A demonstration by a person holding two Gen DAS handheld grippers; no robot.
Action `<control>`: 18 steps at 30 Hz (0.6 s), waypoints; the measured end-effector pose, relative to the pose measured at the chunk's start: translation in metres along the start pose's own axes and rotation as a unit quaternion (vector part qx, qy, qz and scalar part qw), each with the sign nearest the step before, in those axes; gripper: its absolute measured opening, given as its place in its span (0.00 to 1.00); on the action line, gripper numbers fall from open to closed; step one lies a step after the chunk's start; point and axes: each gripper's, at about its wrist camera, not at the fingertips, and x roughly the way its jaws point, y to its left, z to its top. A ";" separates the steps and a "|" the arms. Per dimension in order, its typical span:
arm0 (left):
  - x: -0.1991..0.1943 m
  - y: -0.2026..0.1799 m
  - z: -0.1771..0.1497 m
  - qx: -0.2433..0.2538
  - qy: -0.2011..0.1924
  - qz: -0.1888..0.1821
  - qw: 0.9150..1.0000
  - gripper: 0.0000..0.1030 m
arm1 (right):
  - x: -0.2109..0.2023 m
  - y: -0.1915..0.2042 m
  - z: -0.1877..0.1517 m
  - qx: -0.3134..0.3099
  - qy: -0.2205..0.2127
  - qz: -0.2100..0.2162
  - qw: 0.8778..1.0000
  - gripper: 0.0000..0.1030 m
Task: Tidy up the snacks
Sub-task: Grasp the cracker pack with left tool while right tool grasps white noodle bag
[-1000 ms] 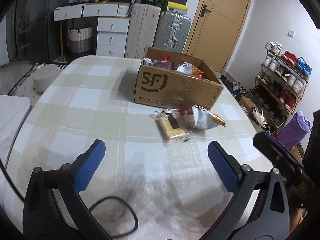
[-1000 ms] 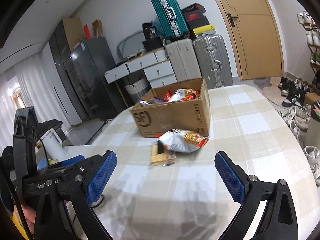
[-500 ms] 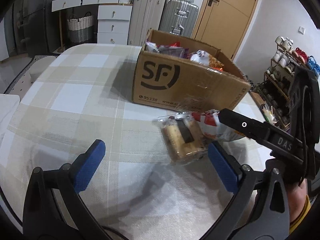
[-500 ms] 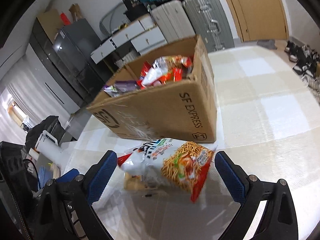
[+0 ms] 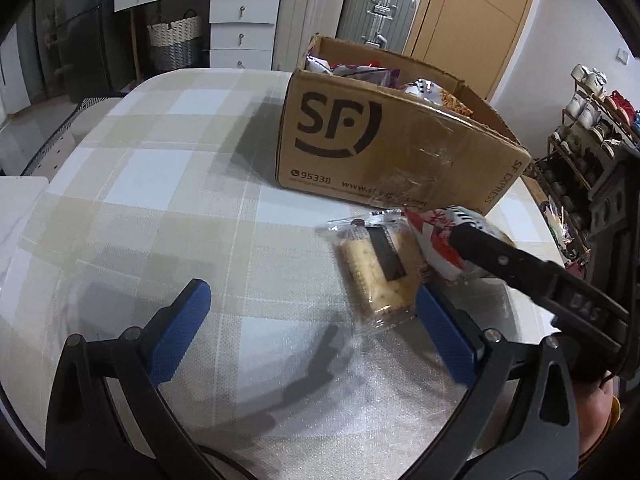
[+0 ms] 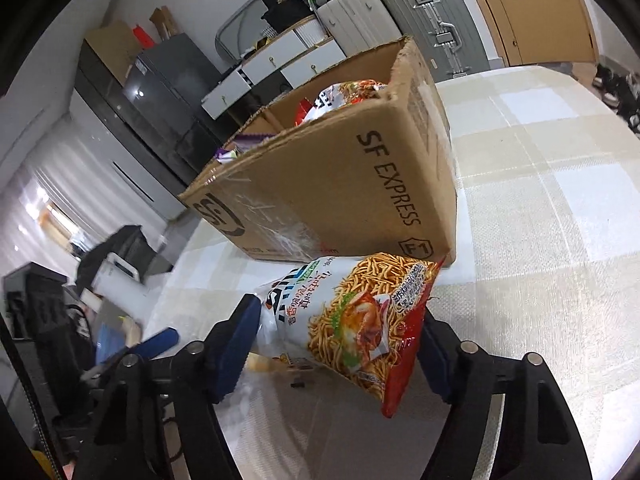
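Observation:
A red and white noodle snack bag [image 6: 352, 320] lies on the table in front of the cardboard SF box [image 6: 340, 184]. My right gripper [image 6: 340, 344] has its blue pads on both sides of the bag, closed in on it. In the left wrist view the bag [image 5: 440, 240] sits beside a clear cracker packet [image 5: 376, 272], in front of the box [image 5: 380, 148], which holds several snacks. My left gripper [image 5: 312, 328] is open, low over the table, its right pad next to the cracker packet.
The checked tablecloth [image 5: 160, 184] covers a round table. Suitcases [image 5: 376, 4] and white drawers [image 5: 240, 24] stand behind it, a shoe rack [image 5: 592, 120] to the right. A black cable lies under my left gripper.
Both grippers moved forward toward the box. My right gripper came down around the noodle bag and narrowed onto it. My left gripper came close to the cracker packet.

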 end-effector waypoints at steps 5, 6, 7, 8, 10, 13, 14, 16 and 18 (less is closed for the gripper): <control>-0.008 0.001 -0.003 -0.002 0.006 0.005 1.000 0.99 | -0.018 0.004 -0.005 -0.004 -0.018 0.018 1.000 0.70; -0.009 0.001 -0.003 -0.002 0.009 0.004 1.000 0.99 | -0.023 0.005 -0.007 -0.007 -0.023 0.022 0.999 0.69; -0.008 0.001 -0.003 -0.003 0.014 0.002 1.000 0.99 | -0.030 0.005 -0.009 -0.010 -0.029 0.027 0.999 0.69; -0.005 0.000 -0.002 -0.007 0.029 -0.007 1.000 0.99 | -0.037 0.005 -0.011 -0.011 -0.039 0.030 0.999 0.69; 0.002 -0.002 -0.001 -0.017 0.054 -0.014 0.998 0.99 | -0.052 0.005 -0.015 -0.016 -0.058 0.038 0.997 0.69; 0.009 -0.010 0.004 -0.025 0.057 -0.016 0.998 0.99 | -0.079 0.001 -0.026 -0.021 -0.097 0.050 0.994 0.69; 0.011 -0.014 0.006 -0.021 0.056 -0.014 0.998 0.99 | -0.086 -0.001 -0.029 -0.019 -0.108 0.055 0.992 0.69; 0.019 -0.026 0.010 -0.010 0.062 -0.009 0.998 0.99 | -0.096 -0.005 -0.032 -0.015 -0.123 0.058 0.991 0.69; 0.028 -0.038 0.013 -0.007 0.069 -0.021 0.997 0.99 | -0.103 -0.011 -0.035 -0.008 -0.134 0.059 0.989 0.69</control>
